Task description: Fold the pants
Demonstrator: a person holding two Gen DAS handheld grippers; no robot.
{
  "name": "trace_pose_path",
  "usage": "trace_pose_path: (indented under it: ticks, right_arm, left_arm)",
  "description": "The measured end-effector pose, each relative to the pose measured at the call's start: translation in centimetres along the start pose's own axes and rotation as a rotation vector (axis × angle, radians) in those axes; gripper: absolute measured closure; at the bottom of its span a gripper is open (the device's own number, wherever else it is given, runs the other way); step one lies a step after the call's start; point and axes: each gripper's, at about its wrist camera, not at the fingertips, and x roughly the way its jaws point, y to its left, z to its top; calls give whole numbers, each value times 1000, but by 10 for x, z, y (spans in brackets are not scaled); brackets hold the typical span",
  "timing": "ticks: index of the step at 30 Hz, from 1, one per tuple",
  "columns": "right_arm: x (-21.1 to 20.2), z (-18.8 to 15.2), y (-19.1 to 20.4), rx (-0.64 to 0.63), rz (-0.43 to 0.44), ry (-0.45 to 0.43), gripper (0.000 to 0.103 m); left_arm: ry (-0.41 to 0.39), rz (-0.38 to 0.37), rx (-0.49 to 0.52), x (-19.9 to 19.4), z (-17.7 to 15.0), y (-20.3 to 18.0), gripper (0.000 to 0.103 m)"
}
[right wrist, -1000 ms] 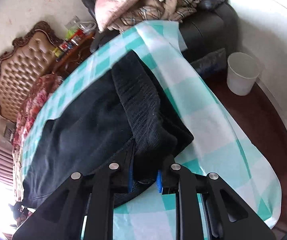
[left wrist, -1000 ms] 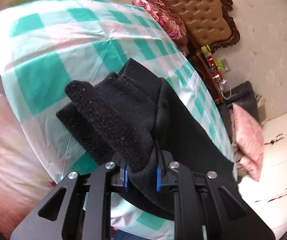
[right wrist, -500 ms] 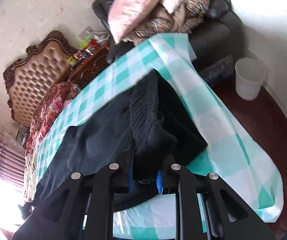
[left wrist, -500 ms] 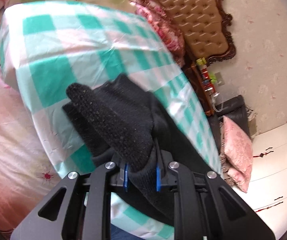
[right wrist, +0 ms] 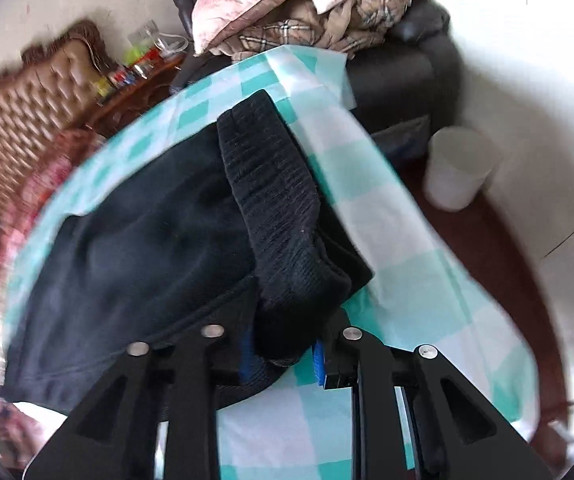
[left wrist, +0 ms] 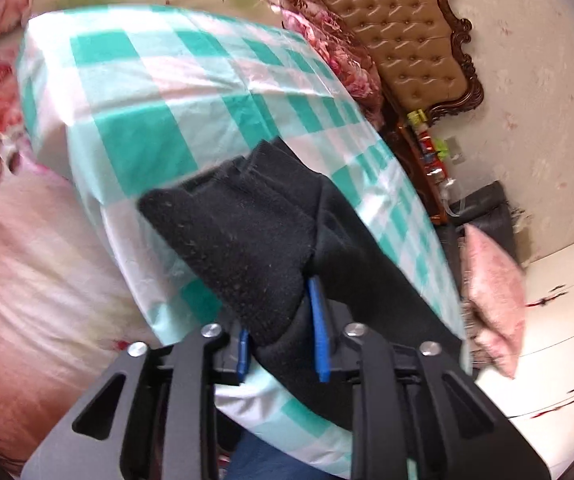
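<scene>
A green-checked sheet (left wrist: 135, 136) fills mid-frame, its bare upper left free. Black pants (right wrist: 139, 248) lie along its lower edge. The left gripper (left wrist: 283, 344) and right gripper (right wrist: 283, 356) have just been opening, ribbed cuffs still between their jaws.

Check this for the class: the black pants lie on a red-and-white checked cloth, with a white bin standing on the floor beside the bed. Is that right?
One detail is wrong: the checked cloth under the black pants is green and white, not red, as the right wrist view shows. The white bin does stand on the floor there.
</scene>
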Motion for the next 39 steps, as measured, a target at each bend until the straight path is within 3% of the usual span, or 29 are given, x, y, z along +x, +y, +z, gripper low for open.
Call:
trace_pose_path:
  ticks: [1, 2, 4, 5, 6, 7, 11, 15, 16, 17, 20, 21, 22, 23, 25, 26, 27, 31, 35, 39]
  right_arm:
    - [-1, -1, 7, -27, -59, -12, 70]
    - [0, -1, 10, -35, -96, -19, 65]
    - [0, -2, 13, -43, -156, -30, 57]
    - [0, -4, 15, -45, -183, -33, 57]
    - [0, -4, 16, -45, -205, -36, 53]
    - [-1, -4, 16, -44, -231, -39, 44]
    - [-10, -10, 28, -65, -389, -76, 35]
    - [-6, -10, 47, -97, -413, -64, 28]
    - [-6, -10, 52, -106, -425, -72, 27]
    - [-1, -9, 55, -123, -451, -80, 27]
    - [9, -11, 55, -99, -481, -51, 26]
    - [10, -12, 53, -86, -482, -53, 26]
    - [10, -13, 54, -81, -483, -56, 26]
    - [9, -13, 54, -78, -483, -56, 26]
    - [6, -14, 54, -79, -484, -62, 26]
    - [3, -15, 54, -77, -495, -73, 26]
    - [-3, -16, 54, -69, -532, -108, 26]
    - [-36, -25, 70, -59, -714, -317, 25]
    - [-51, -45, 131, -229, -613, -486, 22]
    - [-33, -60, 174, -329, -489, -447, 20]
  left_arm:
    - [-8, -6, 14, -1, -2, -1, 53]
    - [-16, -11, 29, -3, -3, -3, 51]
    - [-29, 21, 79, -2, -5, -8, 54]
    - [-35, 55, 111, -1, -6, -11, 59]
    - [-41, 118, 152, 2, -7, -14, 71]
    - [-45, 180, 191, 4, -8, -15, 70]
    - [-100, 274, 335, 8, -15, -26, 62]
    - [-129, 207, 352, 6, -4, -28, 63]
    - [-136, 220, 370, 6, 0, -30, 76]
    - [-142, 230, 409, 7, 2, -36, 79]
    - [-271, 248, 633, -6, -5, -76, 82]
    - [-281, 249, 658, -7, -6, -80, 82]
    - [-259, 253, 632, -2, -2, -76, 81]
    - [-188, 258, 552, 10, 8, -59, 81]
    - [-122, 294, 502, 23, 11, -39, 67]
    - [-142, 303, 499, 21, 8, -35, 60]
    - [-172, 335, 504, 15, 4, -33, 45]
    - [-193, 434, 524, 7, -1, -38, 41]
    - [-267, 550, 587, -4, -16, -63, 41]
    - [-278, 568, 618, -7, -22, -78, 41]
